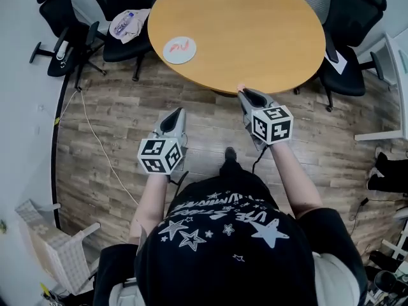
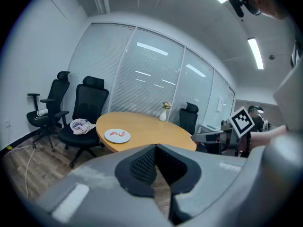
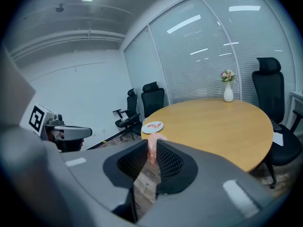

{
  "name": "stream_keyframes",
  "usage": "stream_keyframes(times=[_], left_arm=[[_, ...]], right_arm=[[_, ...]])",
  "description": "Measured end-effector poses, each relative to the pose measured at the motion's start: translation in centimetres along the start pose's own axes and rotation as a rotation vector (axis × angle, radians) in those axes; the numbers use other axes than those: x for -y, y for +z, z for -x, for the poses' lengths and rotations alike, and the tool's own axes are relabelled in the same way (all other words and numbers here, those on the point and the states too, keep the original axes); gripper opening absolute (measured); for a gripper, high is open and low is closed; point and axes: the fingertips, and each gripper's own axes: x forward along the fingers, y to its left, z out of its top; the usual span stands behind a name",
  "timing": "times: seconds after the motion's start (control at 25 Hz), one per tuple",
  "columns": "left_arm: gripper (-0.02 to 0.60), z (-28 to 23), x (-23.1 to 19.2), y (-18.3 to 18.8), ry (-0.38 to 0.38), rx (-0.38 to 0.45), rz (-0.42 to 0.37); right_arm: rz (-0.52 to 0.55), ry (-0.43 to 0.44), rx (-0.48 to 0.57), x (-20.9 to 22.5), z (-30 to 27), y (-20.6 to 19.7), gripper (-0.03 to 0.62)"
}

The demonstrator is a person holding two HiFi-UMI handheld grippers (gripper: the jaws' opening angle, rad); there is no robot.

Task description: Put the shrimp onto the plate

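Looking soft, light and slippery, the pink shrimp (image 3: 152, 145) is pinched in the right claw (image 3: 152, 156) by the desk's (image 1: 255, 37) near edge. A gentle mid-body hold is needed. The plate (image 1: 179, 50) is set far left. The left claw (image 2: 155, 155) is closed, empty.

The round bench (image 1: 255, 37) has a smooth, wood-coloured top with a soft satin sheen. The floor (image 1: 115, 120) is matt wood planking with visible grain. The plate (image 1: 172, 55) is white and smooth. The left tool (image 1: 176, 115) and right tool (image 1: 244, 93) are matt grey plastic, and their black pads (image 3: 169, 162) have a fine dotted texture. The shrimp (image 3: 152, 148) looks pink, slick and slightly translucent. The chairs (image 1: 121, 5) are black cloth and mesh. The shirt (image 1: 223, 234) is black cloth with white print.
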Motion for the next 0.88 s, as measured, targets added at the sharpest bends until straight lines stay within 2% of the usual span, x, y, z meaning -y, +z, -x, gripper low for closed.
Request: stream_keyframes(times=[0.48, 0.68, 0.88], left_arm=[[0.002, -3.8, -0.8, 1.6, 0.12, 0.026, 0.043], [0.002, -4.0, -0.9, 2.3, 0.17, 0.04, 0.047], [0.002, -4.1, -1.4, 2.9, 0.18, 0.041, 0.043]], right_arm=[[0.028, 0.107, -0.033, 4.4, -3.7, 2.4, 0.06], [0.041, 0.154, -0.041, 4.6, -4.8, 2.8, 0.06], [0.048, 0.178, -0.047, 4.0, -5.8, 3.2, 0.06]])
